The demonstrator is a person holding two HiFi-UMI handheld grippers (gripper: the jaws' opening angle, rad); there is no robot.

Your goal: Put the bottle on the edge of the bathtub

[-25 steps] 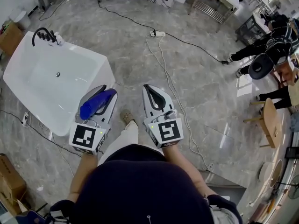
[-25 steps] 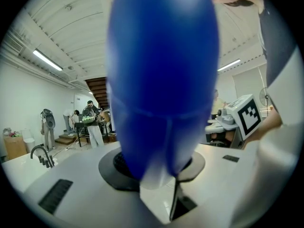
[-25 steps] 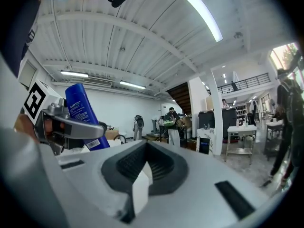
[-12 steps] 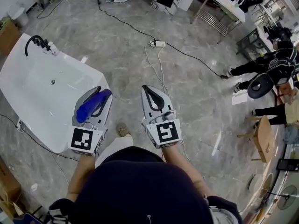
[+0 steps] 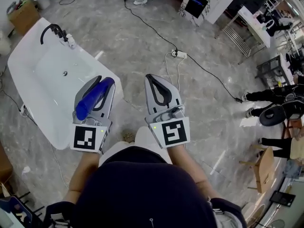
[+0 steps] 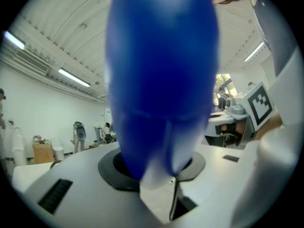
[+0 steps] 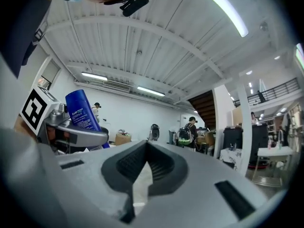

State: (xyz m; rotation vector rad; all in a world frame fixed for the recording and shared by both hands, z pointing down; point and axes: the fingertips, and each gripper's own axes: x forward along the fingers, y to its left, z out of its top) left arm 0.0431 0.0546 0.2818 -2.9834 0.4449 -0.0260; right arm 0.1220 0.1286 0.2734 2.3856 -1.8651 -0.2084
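Carrying the blue plastic bottle (image 5: 92,101), the left tool (image 5: 102,82) has its jaws spread wide around the bottle's body and clamped on it. The right tool (image 5: 160,84) is fully closed and empty. Pickup looks done; reaching the white bathtub (image 5: 42,113) and setting the bottle on its rim remain. The bottle hangs just beside the tub's near corner. A black faucet (image 5: 51,31) occupies the far rim, and a black cable (image 5: 156,32) crosses the grey floor ahead.
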